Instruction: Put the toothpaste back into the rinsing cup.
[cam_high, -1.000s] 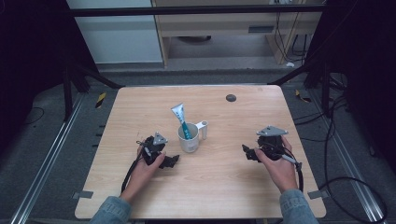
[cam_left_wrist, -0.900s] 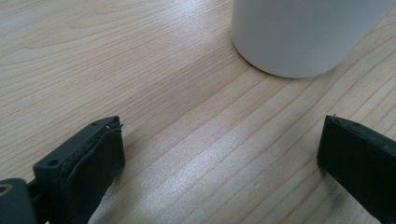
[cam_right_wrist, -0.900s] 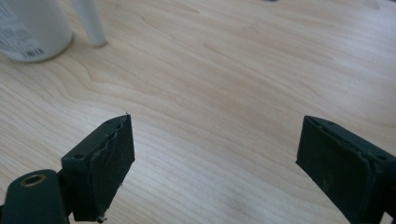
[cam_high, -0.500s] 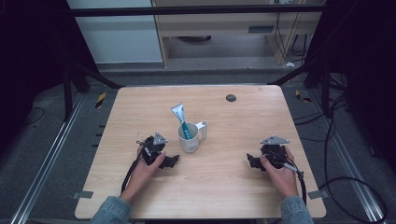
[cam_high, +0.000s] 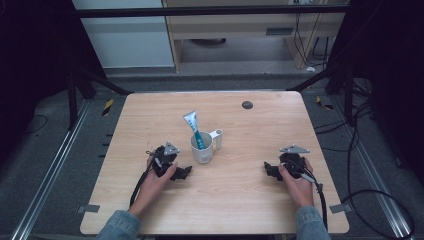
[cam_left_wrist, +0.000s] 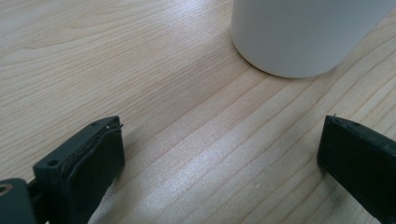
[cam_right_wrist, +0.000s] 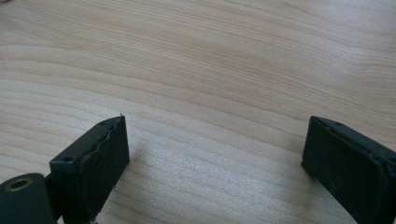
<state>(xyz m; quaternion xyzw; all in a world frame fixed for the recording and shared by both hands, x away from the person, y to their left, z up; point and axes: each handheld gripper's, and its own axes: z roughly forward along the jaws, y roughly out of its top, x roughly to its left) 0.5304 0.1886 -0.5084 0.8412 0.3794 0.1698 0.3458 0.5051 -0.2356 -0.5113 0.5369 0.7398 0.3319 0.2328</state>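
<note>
A white mug (cam_high: 203, 150) stands near the middle of the wooden table (cam_high: 150, 115), its handle pointing right. A blue and white toothpaste tube (cam_high: 194, 127) leans out of it. My left gripper (cam_high: 184, 173) rests on the table just left of the mug, open, with nothing between its jaws. In the left gripper view (cam_left_wrist: 219, 140) the mug's base (cam_left_wrist: 299, 37) stands ahead and to the right. My right gripper (cam_high: 270, 169) lies on the table at the right, open over bare wood (cam_right_wrist: 215, 135).
A small dark round thing (cam_high: 247, 104) lies near the table's far edge. Black cables trail from both grippers toward the near edge. Beyond the table are a dark frame, floor rails and a cabinet.
The right gripper has come down and back toward the near edge and settled on the table. The left gripper, mug and tube have stayed put.
</note>
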